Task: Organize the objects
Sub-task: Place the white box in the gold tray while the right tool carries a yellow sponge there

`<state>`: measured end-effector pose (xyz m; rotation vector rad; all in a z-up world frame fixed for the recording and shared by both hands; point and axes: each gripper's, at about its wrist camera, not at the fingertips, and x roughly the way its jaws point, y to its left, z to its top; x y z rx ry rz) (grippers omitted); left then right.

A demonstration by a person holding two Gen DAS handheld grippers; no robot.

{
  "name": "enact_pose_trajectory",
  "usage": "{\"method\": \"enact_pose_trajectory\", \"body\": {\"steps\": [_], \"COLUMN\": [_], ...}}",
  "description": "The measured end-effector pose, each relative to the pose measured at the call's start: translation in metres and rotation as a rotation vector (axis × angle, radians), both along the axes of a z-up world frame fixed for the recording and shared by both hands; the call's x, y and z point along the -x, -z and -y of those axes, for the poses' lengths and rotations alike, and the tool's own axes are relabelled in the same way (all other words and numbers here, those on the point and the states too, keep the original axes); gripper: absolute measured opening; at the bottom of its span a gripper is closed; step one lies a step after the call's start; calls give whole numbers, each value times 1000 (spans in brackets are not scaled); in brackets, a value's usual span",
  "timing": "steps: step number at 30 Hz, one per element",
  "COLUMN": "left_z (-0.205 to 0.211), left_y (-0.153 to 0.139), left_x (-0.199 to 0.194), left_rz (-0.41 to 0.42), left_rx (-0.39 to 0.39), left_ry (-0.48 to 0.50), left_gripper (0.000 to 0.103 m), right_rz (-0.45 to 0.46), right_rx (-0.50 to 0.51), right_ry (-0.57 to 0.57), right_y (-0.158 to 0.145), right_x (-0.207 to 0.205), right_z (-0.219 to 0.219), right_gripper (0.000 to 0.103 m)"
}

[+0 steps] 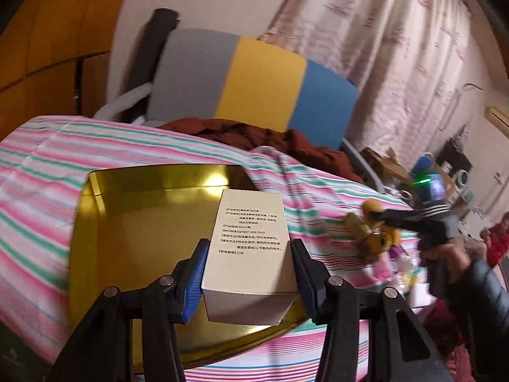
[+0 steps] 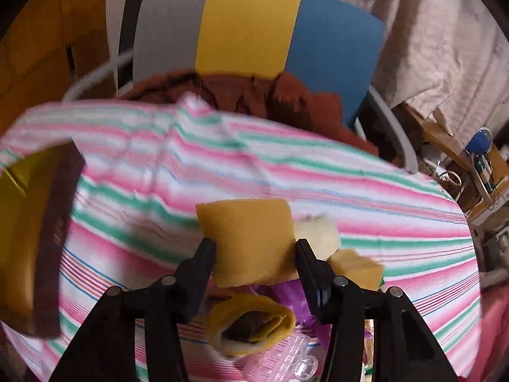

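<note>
My left gripper point(image 1: 249, 270) is shut on a white carton point(image 1: 249, 242) with printed black text, held over the open gold tin point(image 1: 133, 222) lying on the striped cloth. In the left wrist view the right gripper point(image 1: 372, 222) shows at the right, carrying a yellow plush toy point(image 1: 373, 232) above the cloth. My right gripper point(image 2: 254, 248) is shut on that yellow plush toy point(image 2: 251, 238), lifted off the striped cloth. The gold tin point(image 2: 19, 222) with its dark outer wall lies at the left edge of the right wrist view.
A grey, yellow and blue cushion point(image 1: 254, 79) and a rust-red cloth point(image 1: 273, 140) sit behind the striped bedcover point(image 1: 38, 191). A pink plastic piece point(image 2: 286, 356) and purple scraps lie under the right gripper. Curtains and cluttered shelves fill the right side.
</note>
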<state>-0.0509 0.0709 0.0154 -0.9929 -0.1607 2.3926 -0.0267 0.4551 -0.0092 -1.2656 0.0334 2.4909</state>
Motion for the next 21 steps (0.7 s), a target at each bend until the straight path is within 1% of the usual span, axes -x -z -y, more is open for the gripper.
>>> {"method": "enact_pose_trajectory", "body": {"steps": [1, 4, 6, 8, 10, 13, 15, 16, 17, 18, 19, 20, 21], "left_z": [6, 20, 30, 37, 44, 53, 58, 63, 67, 73, 80, 86, 91], "left_y": [3, 11, 15, 15, 16, 14, 13, 13, 14, 15, 15, 14, 13], "left_x": [0, 4, 7, 13, 22, 44, 58, 65, 73, 78, 81, 80, 78], "left_rz": [5, 5, 5, -15, -27, -56, -69, -79, -68, -51, -36, -29, -30], "left_rx": [4, 31, 38, 52, 72, 106, 114, 126, 140, 130, 104, 86, 79], "left_ry": [-16, -63, -89, -114, -136, -172, -216, -257, -289, -309, -338, -358, -369], "left_gripper": [51, 51, 51, 51, 51, 51, 51, 52, 52, 54, 57, 64, 66], "right_rz": [-44, -118, -147, -170, -166, -121, -97, -92, -87, -85, -84, -88, -100], "right_rx": [18, 80, 86, 152, 204, 242, 289, 300, 307, 318, 344, 363, 388], "right_ry": [-2, -34, -74, -133, -204, -274, -324, -339, -347, -352, -366, -384, -410], "right_y": [-11, -32, -42, -49, -50, -42, -35, -32, -31, -30, -29, -30, -30], "right_x": [-3, -7, -6, -6, -2, 12, 25, 29, 34, 40, 47, 51, 54], "right_z": [4, 20, 37, 60, 85, 124, 155, 167, 179, 190, 207, 218, 229], "right_gripper": [52, 53, 53, 53, 53, 53, 53, 53, 53, 55, 57, 59, 71]}}
